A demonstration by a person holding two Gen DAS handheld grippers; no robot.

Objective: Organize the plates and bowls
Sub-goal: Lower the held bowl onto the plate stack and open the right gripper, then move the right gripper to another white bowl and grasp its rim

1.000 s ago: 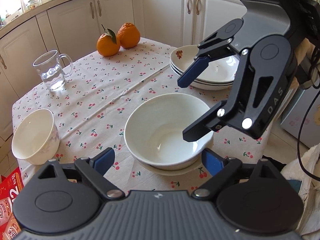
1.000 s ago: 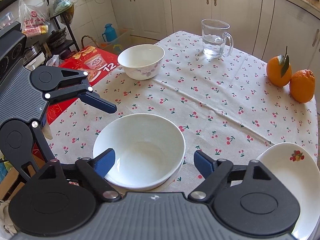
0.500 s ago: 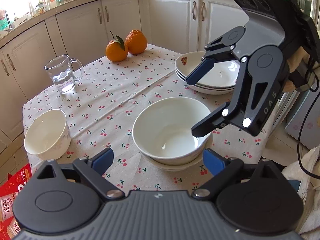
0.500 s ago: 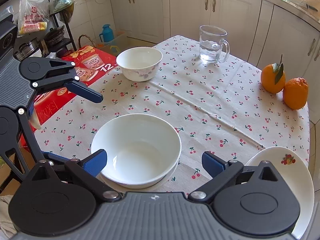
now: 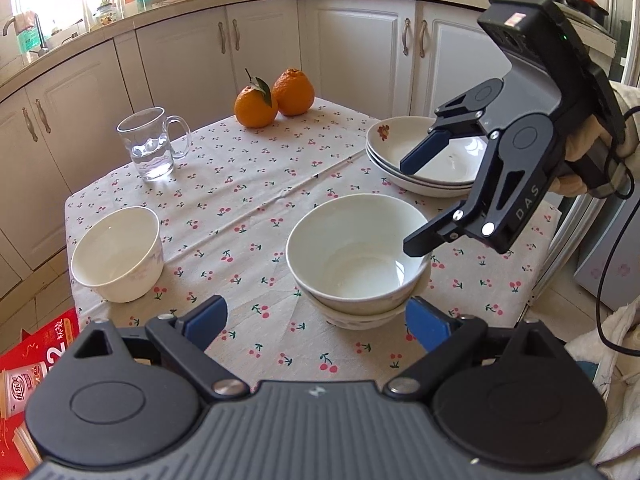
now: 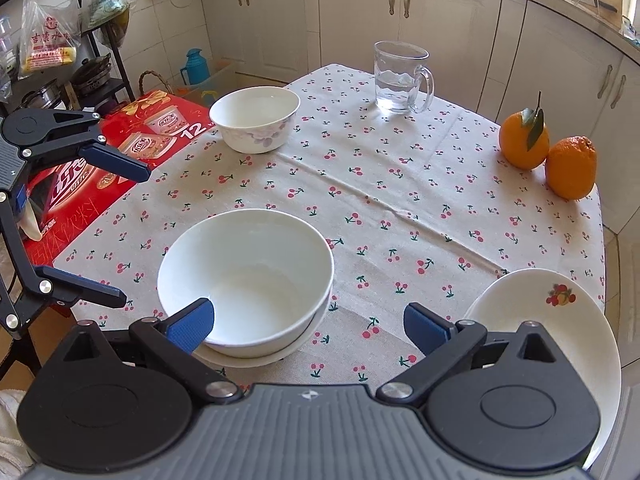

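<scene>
Left gripper [image 5: 316, 322]: jaws wide, nothing between the pads; hangs just off the near table edge, pointing down at the stacked bowls.
Right gripper [image 6: 306, 324]: jaws wide, holding nothing; left pad over the near rim of the top bowl, right pad over bare cloth.
Stacked bowls [image 5: 358, 258]: two white bowls nested, upright, near the front table edge, free of both grippers.
Small bowl [image 5: 117, 254]: white with a faint floral print, upright, alone at the table's left corner, well apart from the stack.
Plates [image 5: 430, 164]: stack of deep white plates with a fruit motif, at the right edge beyond the bowls.
Glass mug [image 5: 150, 144]: some water in it, far side.
Oranges [image 5: 274, 98]: two, touching, far corner.
Tablecloth [image 5: 256, 200]: cherry print.
</scene>
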